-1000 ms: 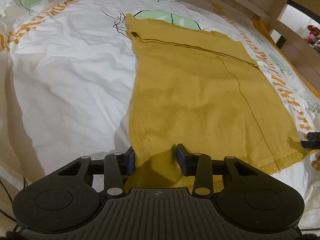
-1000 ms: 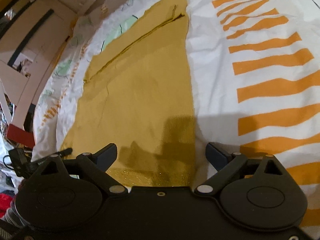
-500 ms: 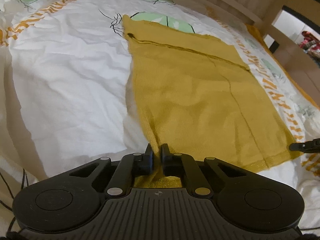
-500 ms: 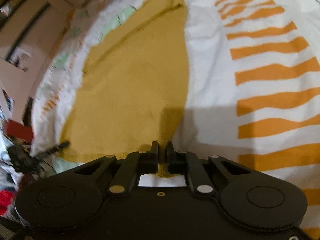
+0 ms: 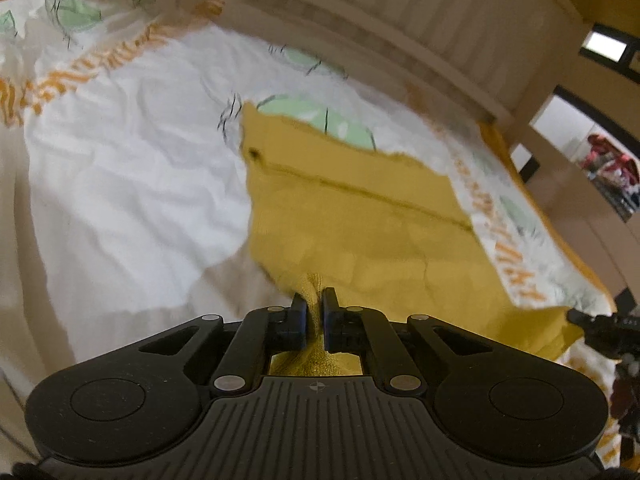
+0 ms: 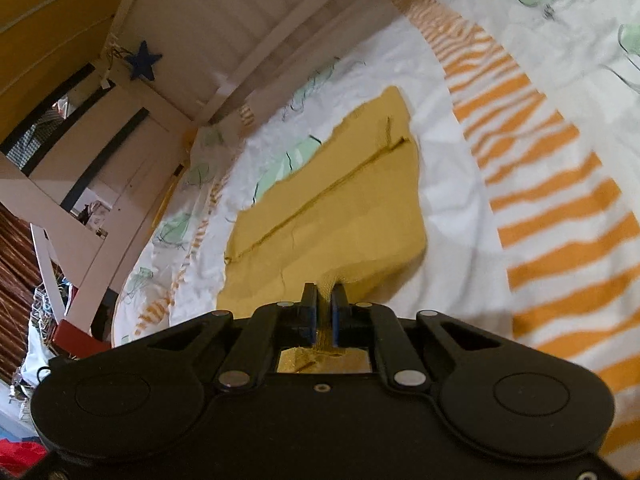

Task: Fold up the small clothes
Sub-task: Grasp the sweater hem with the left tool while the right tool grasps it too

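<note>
Mustard garment (image 5: pixel 360 216) is lying on the bed (image 5: pixel 120 160); left hand-held gripper (image 5: pixel 314 300) and right hand-held gripper (image 6: pixel 324 294) are each pinching a near corner, raised.

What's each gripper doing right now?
Left gripper: closed on the garment.
Right gripper: closed on the garment's other near corner.

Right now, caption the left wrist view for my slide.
Left gripper pinching the near hem of a mustard-yellow knit garment on a patterned bedsheet.
</note>
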